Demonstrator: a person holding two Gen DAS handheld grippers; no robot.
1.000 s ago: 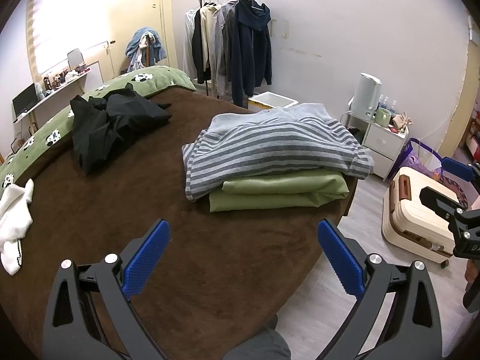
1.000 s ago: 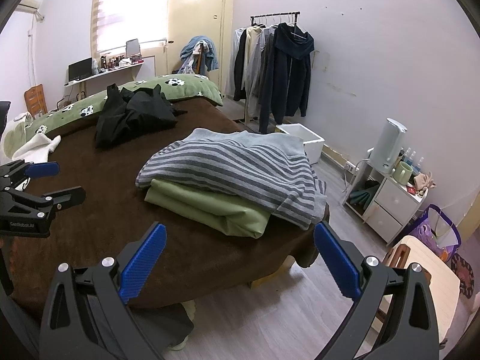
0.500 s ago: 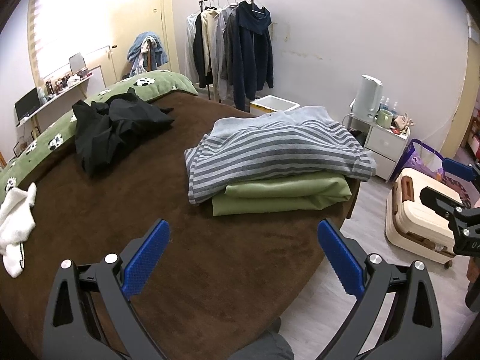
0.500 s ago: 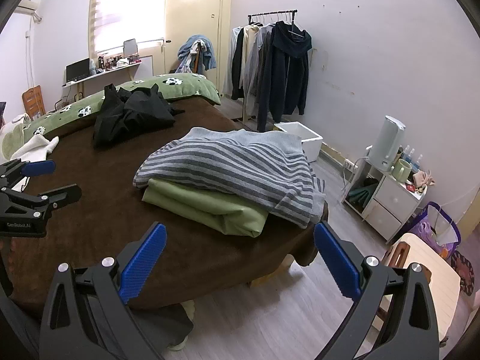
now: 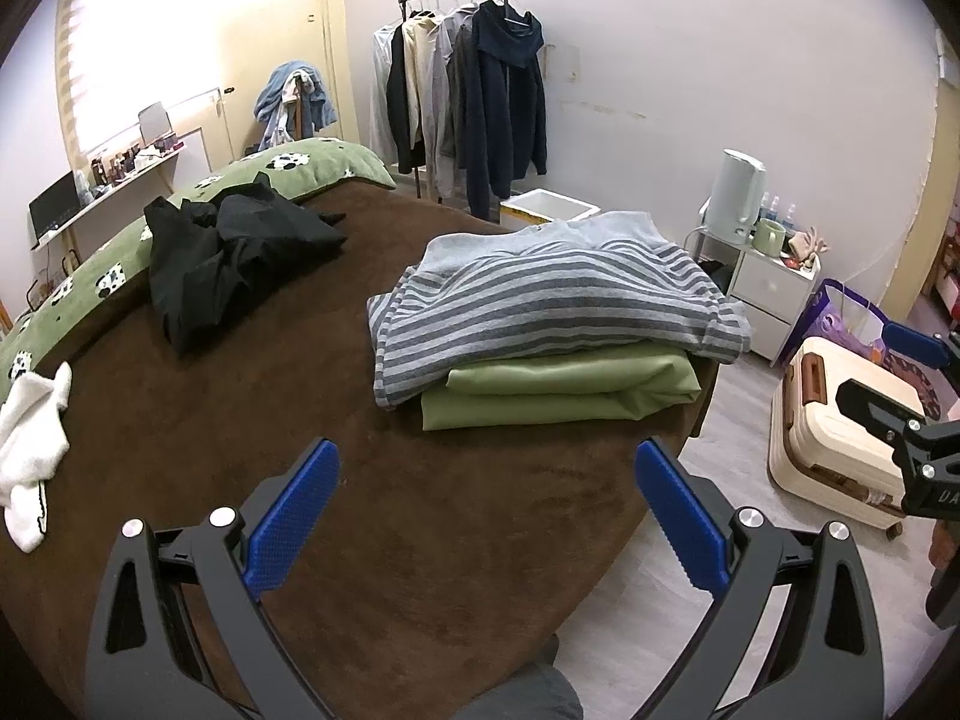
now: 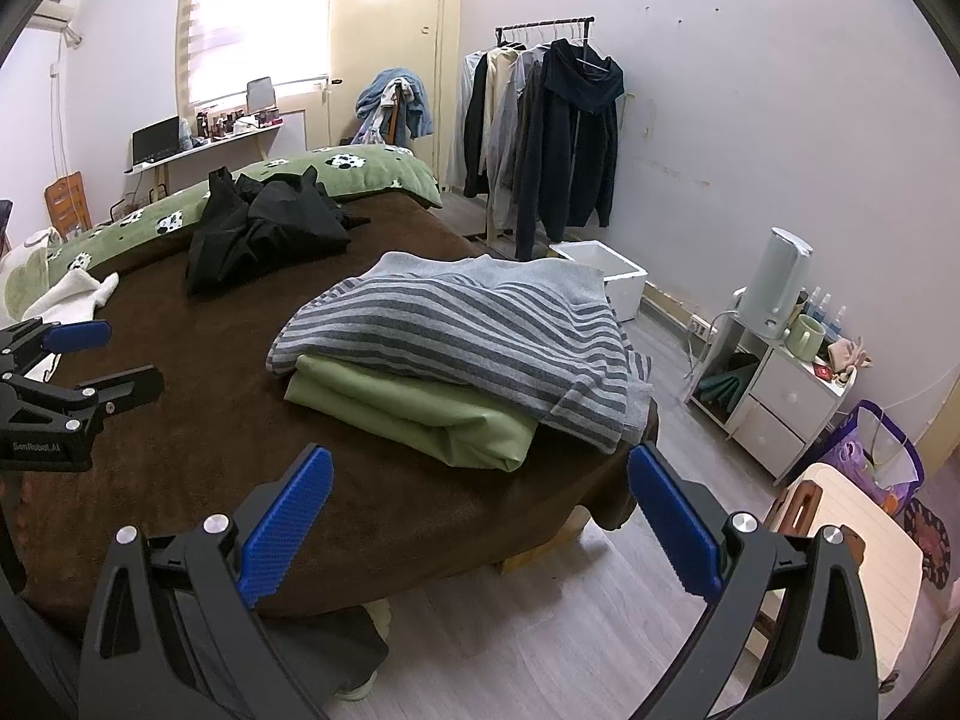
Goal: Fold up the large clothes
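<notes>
**Though Hardly Moved, Free for the Black Heap**

Left wrist view. Shows almost no change over the last second: only a slight drift of the camera, with nothing on the bed (image 5: pixel 420 540) touched or shifted. Shows the left tool (image 5: pixel 485 462) spread wide, blue pads well apart, gripping nothing. Finds the striped sweater (image 5: pixel 540 300) at 12 to 1 o'clock of the tool, folded and lying on the folded green garment (image 5: pixel 558 390), near the bed's right edge. Finds the black garment (image 5: pixel 234 258) at 10 o'clock, crumpled and well apart from the pile, and a white garment (image 5: pixel 30 438) at 9 o'clock by the frame's rim. Catches the right tool (image 5: pixel 900 402) at 3 o'clock, over the floor near a cream case (image 5: pixel 840 420).

Meaning for the task, as a judgement: two pieces done and stacked, a pause between garments, probably the black heap next, with both tools free to reach for it.

Right wrist view. Confirms the same stillness. Shows the right tool's pads equally far apart, empty, held off the bed's corner above bare floor. Reveals what the other view hides: the sweater's far side drooping over the bed's edge at 1 o'clock, so a pile worth not bumping. Reveals also the left tool at 9 o'clock, parted, above the blanket. Gives less of the white garment, half hidden behind that tool.
</notes>
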